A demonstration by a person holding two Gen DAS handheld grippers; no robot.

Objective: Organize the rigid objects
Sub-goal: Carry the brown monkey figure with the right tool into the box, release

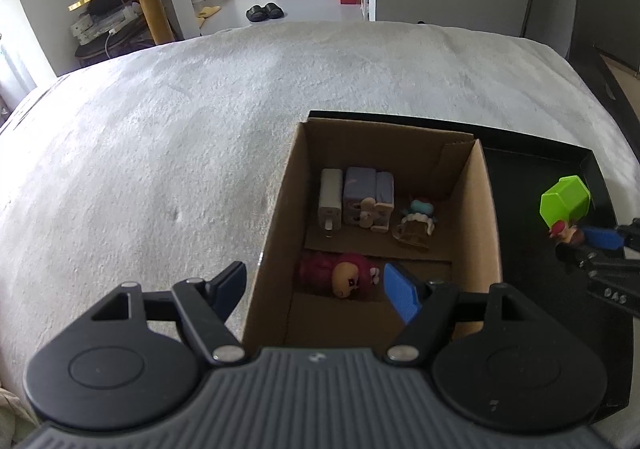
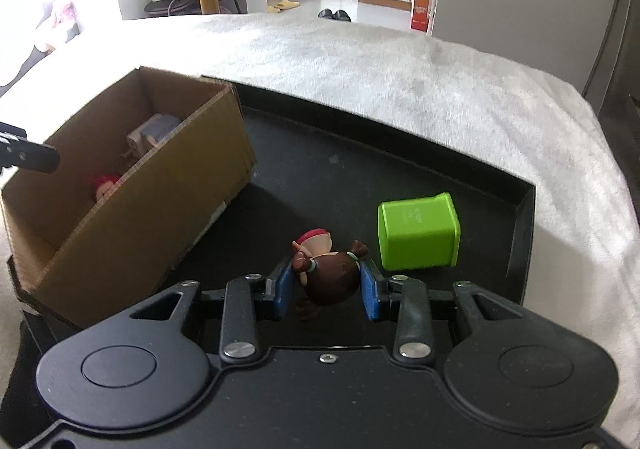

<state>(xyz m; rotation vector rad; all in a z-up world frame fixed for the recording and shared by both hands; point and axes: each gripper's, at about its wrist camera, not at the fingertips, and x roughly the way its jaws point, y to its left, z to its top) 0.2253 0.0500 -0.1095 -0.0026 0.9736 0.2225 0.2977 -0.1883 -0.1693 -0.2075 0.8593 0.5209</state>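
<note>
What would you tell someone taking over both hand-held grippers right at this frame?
Left hand-held gripper: open, empty, hovering over the near end of the cardboard box.
Right hand-held gripper: its blue pads sit against both sides of the brown-haired doll, over the black tray.
In the box: white charger, purple toy block, small teal figure, red-haired doll.
Still on the tray: green cube, lying beside the held doll.
Done: four items boxed.
Left: carry the brown-haired doll to the box, then probably the green cube.
</note>
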